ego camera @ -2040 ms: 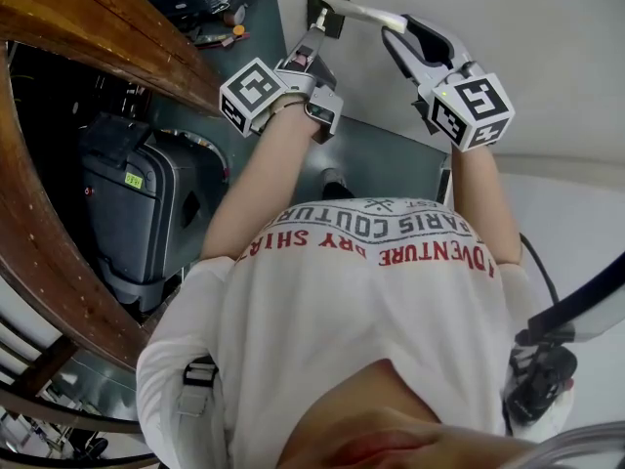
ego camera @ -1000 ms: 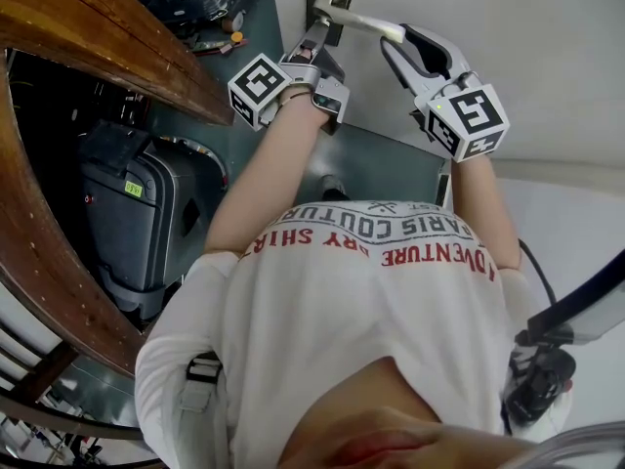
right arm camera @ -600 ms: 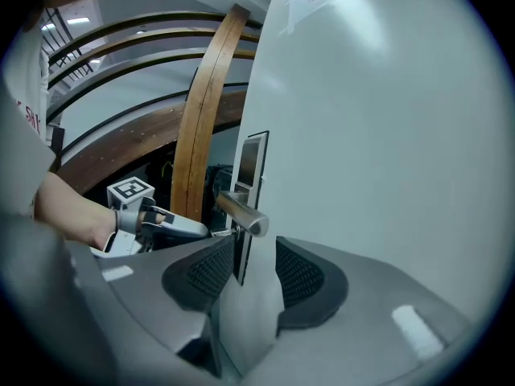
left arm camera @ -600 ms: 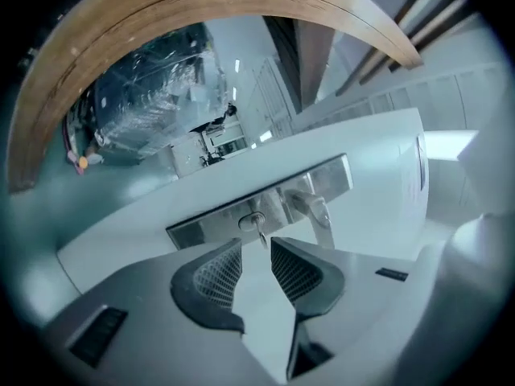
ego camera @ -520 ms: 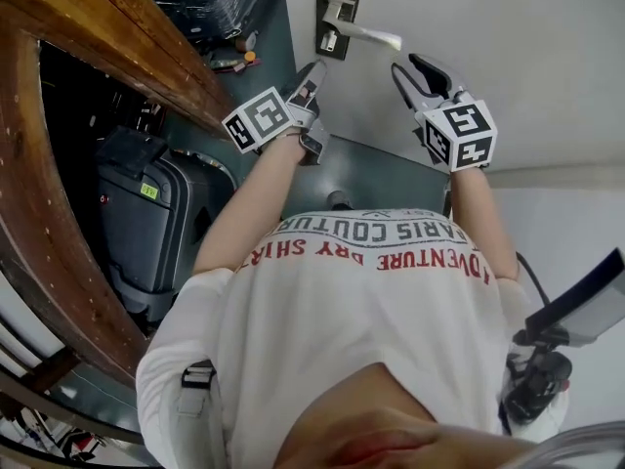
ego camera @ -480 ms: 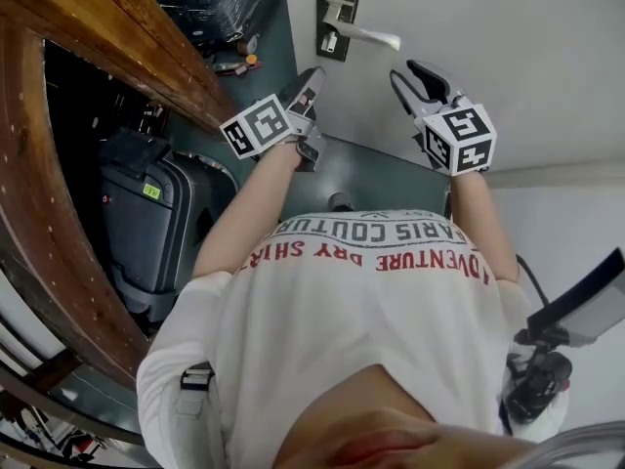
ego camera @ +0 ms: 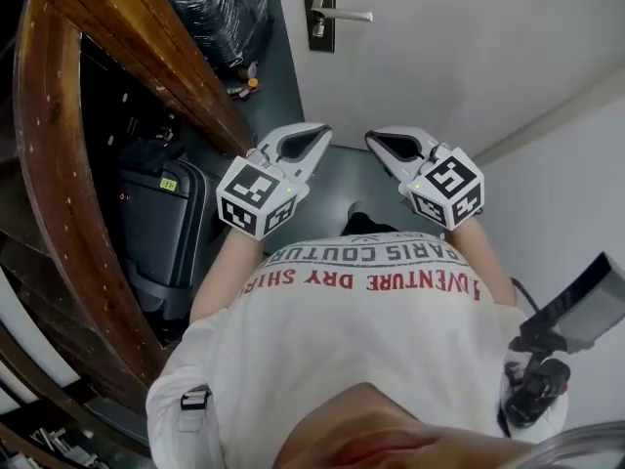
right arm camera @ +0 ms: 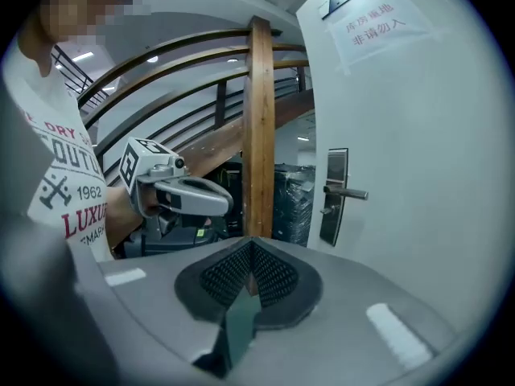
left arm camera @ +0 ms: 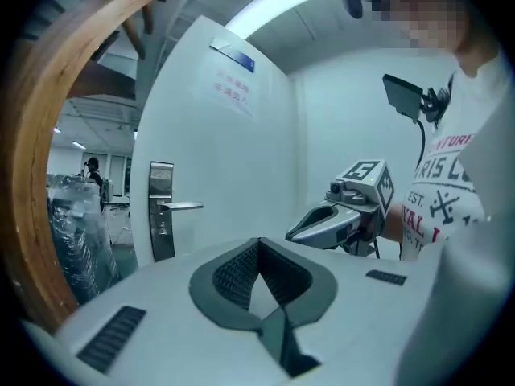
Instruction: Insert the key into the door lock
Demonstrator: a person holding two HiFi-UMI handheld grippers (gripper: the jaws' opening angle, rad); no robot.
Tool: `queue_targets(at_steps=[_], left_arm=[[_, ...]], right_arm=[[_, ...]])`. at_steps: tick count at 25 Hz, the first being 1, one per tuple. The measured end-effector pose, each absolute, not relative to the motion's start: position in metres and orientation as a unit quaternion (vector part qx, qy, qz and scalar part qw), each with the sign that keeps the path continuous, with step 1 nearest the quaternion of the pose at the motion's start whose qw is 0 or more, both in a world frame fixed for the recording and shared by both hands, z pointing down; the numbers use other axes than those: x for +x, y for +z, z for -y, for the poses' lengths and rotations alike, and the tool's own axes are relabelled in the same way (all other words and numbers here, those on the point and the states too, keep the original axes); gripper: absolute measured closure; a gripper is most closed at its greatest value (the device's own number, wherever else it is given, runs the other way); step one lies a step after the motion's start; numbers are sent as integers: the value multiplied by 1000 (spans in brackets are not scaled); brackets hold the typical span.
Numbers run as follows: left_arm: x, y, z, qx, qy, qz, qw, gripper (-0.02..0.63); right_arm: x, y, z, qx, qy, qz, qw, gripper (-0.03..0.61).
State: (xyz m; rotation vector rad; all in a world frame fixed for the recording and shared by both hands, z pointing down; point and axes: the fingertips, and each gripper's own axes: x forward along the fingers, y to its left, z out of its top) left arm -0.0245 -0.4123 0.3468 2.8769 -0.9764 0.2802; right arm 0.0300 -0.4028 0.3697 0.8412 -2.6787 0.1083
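Observation:
The white door's metal lock plate (ego camera: 317,8) with its lever handle (ego camera: 344,15) is at the top of the head view, well away from both grippers. A small key (ego camera: 317,29) seems to sit in the lock under the handle; it is too small to be sure. The plate also shows in the left gripper view (left arm camera: 161,211) and the right gripper view (right arm camera: 336,195). My left gripper (ego camera: 325,127) and right gripper (ego camera: 369,137) hover side by side near my chest, pointing at the door. The right jaws have just been closing; nothing is between them. Both are shut and hold nothing.
A curved wooden handrail (ego camera: 127,47) runs along the left, with a black suitcase (ego camera: 161,233) beyond it. A black plastic-wrapped bundle (ego camera: 215,8) stands left of the door. A paper notice (right arm camera: 374,18) hangs high on the door. Grey floor (ego camera: 337,179) lies below the grippers.
Both grippers have drawn back from the door handle toward my chest. The right jaws, open by the handle before, are now shut. The left gripper has rolled over.

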Motion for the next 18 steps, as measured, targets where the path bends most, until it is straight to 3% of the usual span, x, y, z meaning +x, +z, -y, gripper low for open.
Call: queue_targets(at_steps=[10, 18], left_arm=[[1, 315, 244, 953, 103, 283, 23, 612], [82, 353, 62, 959, 116, 254, 55, 612]], right_arm=[[45, 341, 244, 288, 25, 945, 155, 577], [126, 381, 48, 310, 53, 935, 162, 577]])
